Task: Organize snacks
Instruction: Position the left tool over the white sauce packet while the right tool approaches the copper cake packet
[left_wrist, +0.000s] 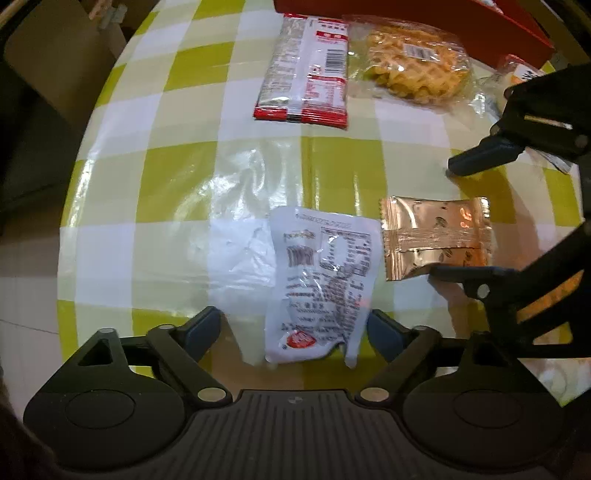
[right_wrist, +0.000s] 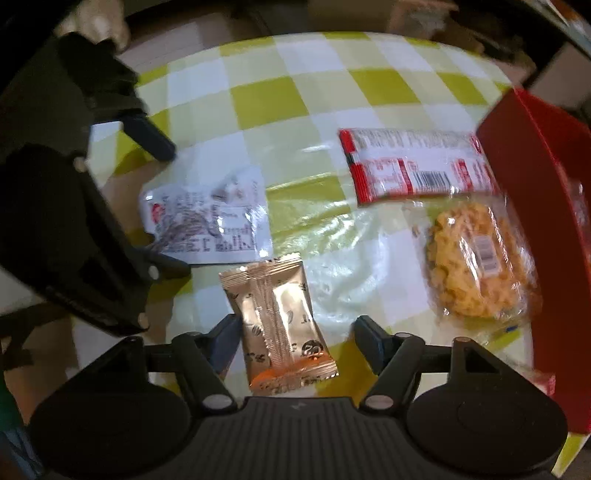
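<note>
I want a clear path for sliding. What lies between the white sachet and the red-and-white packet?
Nothing: only bare checkered tablecloth separates white sachet from red-and-white packet, in both wrist views.

Green-and-white checked tablecloth (left_wrist: 155, 192), cardboard box (left_wrist: 55, 55)

1. My left view cuts the red box (left_wrist: 424, 14) off at the top edge.
2. My right claw's arm hides part of a small wrapped snack (left_wrist: 517, 74) there.
3. Print on the white packet (right_wrist: 207, 221) blurs unreadably.

Each tool (left_wrist: 295, 332) is matte black, ribbed at the base, silver-riveted, with dark blue-grey fingertips (right_wrist: 369, 341)
</note>
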